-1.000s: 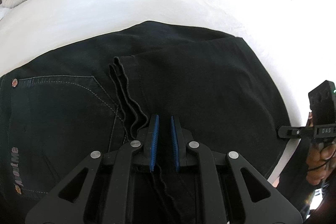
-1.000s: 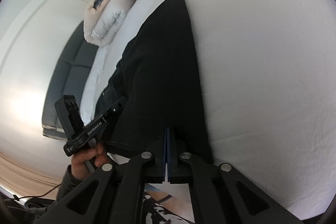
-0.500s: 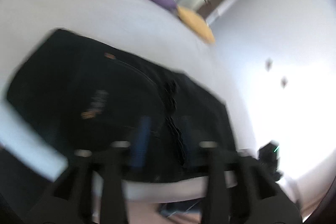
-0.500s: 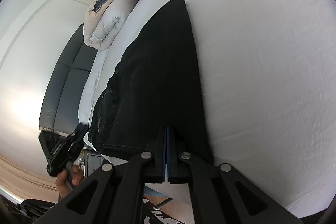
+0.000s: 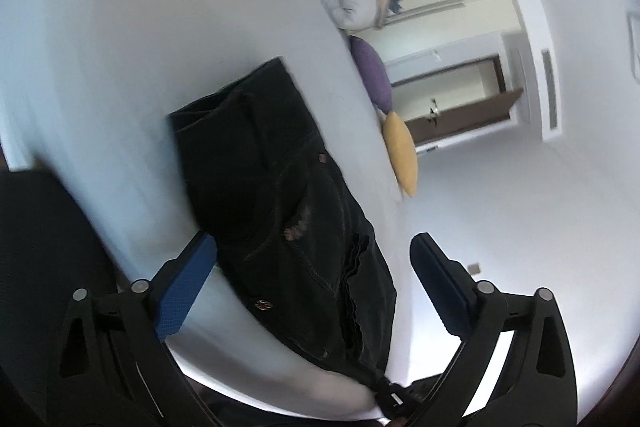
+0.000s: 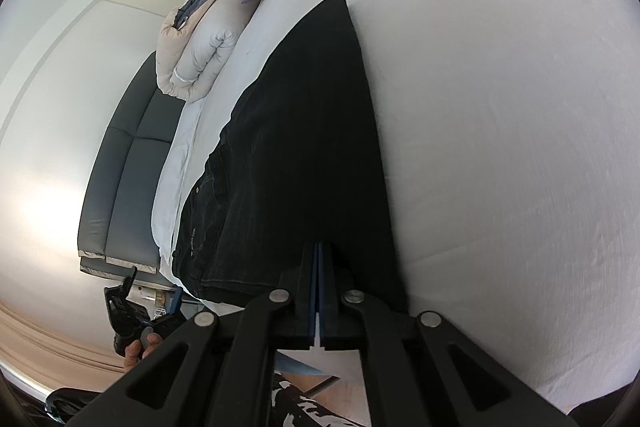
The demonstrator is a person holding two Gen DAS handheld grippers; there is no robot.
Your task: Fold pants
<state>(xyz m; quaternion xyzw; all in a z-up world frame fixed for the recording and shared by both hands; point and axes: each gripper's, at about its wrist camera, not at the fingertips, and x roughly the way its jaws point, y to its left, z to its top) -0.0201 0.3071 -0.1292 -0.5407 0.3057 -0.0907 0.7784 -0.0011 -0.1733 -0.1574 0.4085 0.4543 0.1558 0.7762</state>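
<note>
1. black denim pants (image 6: pixel 304 155) lay on the white bed (image 6: pixel 500 131), folded into a long band running from the near edge toward the pillows.
2. the right gripper (image 6: pixel 318 267) was at the near end, blue pads pressed together — clamped on the fabric there.
3. the left gripper (image 5: pixel 312 267) hung off the bed's near edge with its fingers wide apart, holding nothing.
4. the waist end lay just ahead of the left gripper, so that hand looked better placed — likely for the next fold along the long axis.
</note>
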